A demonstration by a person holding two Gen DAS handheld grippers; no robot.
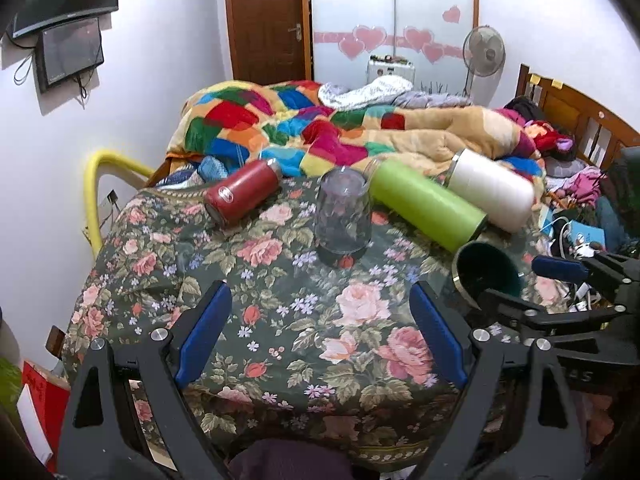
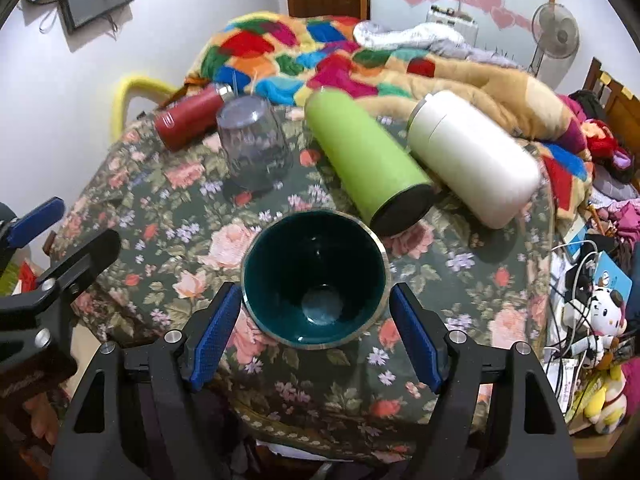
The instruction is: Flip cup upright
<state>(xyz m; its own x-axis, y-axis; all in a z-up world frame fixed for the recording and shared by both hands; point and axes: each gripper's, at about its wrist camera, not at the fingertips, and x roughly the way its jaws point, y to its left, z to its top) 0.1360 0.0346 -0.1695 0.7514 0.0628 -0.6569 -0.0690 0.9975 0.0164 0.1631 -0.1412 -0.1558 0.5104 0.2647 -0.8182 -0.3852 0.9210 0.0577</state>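
Right gripper (image 2: 316, 320) open, pads flanking green cup (image 2: 316, 276) lying on side, not touching. Left gripper (image 1: 320, 332) open over floral tablecloth (image 1: 280, 280).

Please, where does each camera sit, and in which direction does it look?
Left wrist: on the left claw, open, facing the upside-down clear cup; the right claw shows at right.
Right wrist: on the right claw, open around the green cup; the left claw shows at left.
Shared: table, green bottle, bed.
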